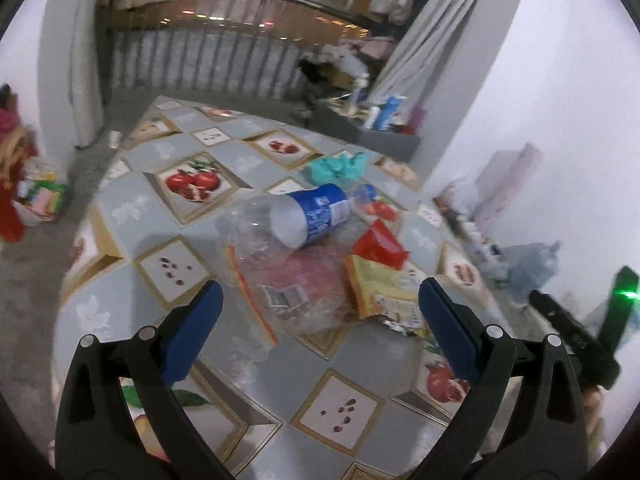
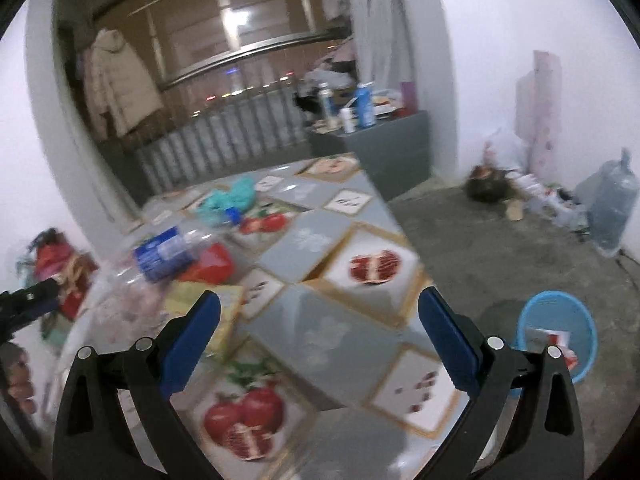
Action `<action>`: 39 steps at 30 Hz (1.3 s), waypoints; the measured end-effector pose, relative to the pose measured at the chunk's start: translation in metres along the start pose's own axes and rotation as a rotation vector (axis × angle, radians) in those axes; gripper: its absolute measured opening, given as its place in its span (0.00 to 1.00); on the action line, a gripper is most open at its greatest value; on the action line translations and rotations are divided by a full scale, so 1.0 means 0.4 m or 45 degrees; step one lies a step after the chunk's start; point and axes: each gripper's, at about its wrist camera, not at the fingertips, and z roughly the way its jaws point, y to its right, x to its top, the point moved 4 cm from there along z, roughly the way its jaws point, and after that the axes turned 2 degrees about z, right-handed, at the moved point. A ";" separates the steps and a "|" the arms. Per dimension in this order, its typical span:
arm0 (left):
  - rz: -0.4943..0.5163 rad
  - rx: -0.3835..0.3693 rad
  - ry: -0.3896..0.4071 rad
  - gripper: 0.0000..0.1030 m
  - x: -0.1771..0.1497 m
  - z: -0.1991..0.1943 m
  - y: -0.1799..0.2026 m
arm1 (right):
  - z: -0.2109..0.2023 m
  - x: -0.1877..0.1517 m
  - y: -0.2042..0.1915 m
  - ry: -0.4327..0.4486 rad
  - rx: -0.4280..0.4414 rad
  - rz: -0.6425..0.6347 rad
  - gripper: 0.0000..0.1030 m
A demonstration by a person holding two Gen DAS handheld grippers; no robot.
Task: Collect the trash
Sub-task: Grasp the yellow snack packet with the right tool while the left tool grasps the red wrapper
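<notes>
A pile of trash lies on the table with its fruit-patterned cloth. It holds a crushed clear bottle with a blue label, a clear plastic bag, a yellow wrapper, a red wrapper and a crumpled teal bag. My left gripper hangs open just short of the plastic bag, nothing between its blue pads. My right gripper is open over bare tablecloth, the bottle and wrappers to its left. A blue bin stands on the floor at the right.
A grey cabinet with bottles on top stands beyond the table. Bags and clutter line the right wall, and more items sit on the floor at the left. A railing runs across the back.
</notes>
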 end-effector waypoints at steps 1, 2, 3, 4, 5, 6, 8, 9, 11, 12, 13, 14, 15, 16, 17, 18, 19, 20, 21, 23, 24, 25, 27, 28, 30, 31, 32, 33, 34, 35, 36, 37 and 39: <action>-0.016 -0.030 0.008 0.91 -0.004 0.003 -0.009 | 0.002 -0.008 -0.014 -0.010 0.016 -0.024 0.93; -0.024 -0.033 0.017 0.91 -0.007 0.003 -0.016 | 0.006 -0.018 -0.033 -0.022 0.033 -0.056 0.93; -0.025 -0.029 0.023 0.91 -0.009 0.004 -0.020 | 0.010 -0.029 -0.054 -0.034 0.053 -0.094 0.93; -0.020 -0.013 0.035 0.91 -0.012 0.005 -0.030 | 0.014 -0.034 -0.066 -0.042 0.067 -0.119 0.93; -0.013 -0.003 0.039 0.91 -0.013 0.008 -0.034 | 0.017 -0.046 -0.088 -0.055 0.087 -0.158 0.93; -0.007 0.010 0.040 0.91 -0.015 0.010 -0.043 | 0.020 -0.056 -0.104 -0.065 0.099 -0.189 0.93; 0.004 0.033 0.046 0.91 -0.018 0.013 -0.059 | 0.035 -0.078 -0.144 -0.093 0.123 -0.266 0.93; 0.006 0.035 0.049 0.91 -0.018 0.015 -0.067 | 0.043 -0.087 -0.162 -0.102 0.127 -0.296 0.93; 0.013 0.040 0.055 0.91 -0.023 0.018 -0.084 | 0.060 -0.102 -0.195 -0.123 0.137 -0.358 0.88; 0.015 0.040 0.055 0.91 -0.024 0.020 -0.089 | 0.070 -0.109 -0.211 -0.134 0.140 -0.383 0.87; 0.023 0.039 0.052 0.91 -0.027 0.023 -0.093 | 0.078 -0.113 -0.218 -0.140 0.143 -0.396 0.86; 0.028 0.037 0.049 0.91 -0.026 0.027 -0.100 | 0.087 -0.117 -0.230 -0.150 0.146 -0.412 0.84; 0.030 0.039 0.047 0.91 -0.025 0.030 -0.104 | 0.093 -0.122 -0.238 -0.158 0.146 -0.424 0.83; 0.033 0.044 0.044 0.91 -0.025 0.034 -0.109 | 0.102 -0.123 -0.246 -0.164 0.148 -0.438 0.82; 0.038 0.046 0.043 0.91 -0.025 0.036 -0.113 | 0.107 -0.126 -0.255 -0.167 0.150 -0.453 0.81; 0.042 0.046 0.045 0.91 -0.025 0.036 -0.113 | 0.112 -0.128 -0.260 -0.169 0.151 -0.464 0.81; 0.047 0.046 0.045 0.91 -0.025 0.038 -0.116 | 0.119 -0.130 -0.267 -0.171 0.149 -0.477 0.80; 0.050 0.046 0.043 0.91 -0.025 0.041 -0.118 | 0.126 -0.132 -0.273 -0.175 0.147 -0.490 0.79; 0.054 0.044 0.042 0.91 -0.025 0.044 -0.118 | 0.131 -0.134 -0.278 -0.179 0.146 -0.503 0.78; 0.059 0.038 0.041 0.91 -0.024 0.048 -0.118 | 0.145 -0.138 -0.288 -0.188 0.146 -0.526 0.76; 0.063 0.036 0.039 0.91 -0.024 0.051 -0.118 | 0.151 -0.142 -0.293 -0.191 0.138 -0.545 0.75; 0.067 0.036 0.037 0.91 -0.024 0.054 -0.117 | 0.156 -0.144 -0.298 -0.194 0.133 -0.563 0.74; 0.078 0.038 0.036 0.91 -0.021 0.059 -0.116 | 0.166 -0.149 -0.307 -0.198 0.130 -0.594 0.73; 0.082 0.039 0.035 0.91 -0.020 0.061 -0.114 | 0.174 -0.152 -0.313 -0.201 0.122 -0.618 0.72; 0.097 0.049 0.030 0.91 -0.018 0.064 -0.111 | 0.185 -0.156 -0.322 -0.202 0.114 -0.645 0.70; 0.109 0.060 0.028 0.91 -0.016 0.067 -0.107 | 0.191 -0.158 -0.325 -0.204 0.109 -0.660 0.69; 0.117 0.068 0.025 0.91 -0.014 0.068 -0.106 | 0.198 -0.159 -0.328 -0.206 0.104 -0.675 0.67; 0.134 0.085 0.022 0.91 -0.011 0.071 -0.101 | 0.203 -0.159 -0.331 -0.208 0.100 -0.686 0.67; 0.146 0.100 0.020 0.91 -0.010 0.074 -0.099 | 0.211 -0.162 -0.334 -0.209 0.094 -0.702 0.65; 0.167 0.125 0.015 0.91 -0.006 0.078 -0.095 | 0.214 -0.163 -0.337 -0.208 0.090 -0.712 0.64; 0.187 0.147 0.011 0.91 -0.004 0.081 -0.092 | 0.217 -0.164 -0.341 -0.207 0.088 -0.724 0.63; 0.212 0.171 0.005 0.90 -0.001 0.086 -0.086 | 0.220 -0.165 -0.343 -0.206 0.084 -0.736 0.63; 0.251 0.204 -0.012 0.90 0.003 0.096 -0.075 | 0.227 -0.166 -0.346 -0.207 0.078 -0.753 0.61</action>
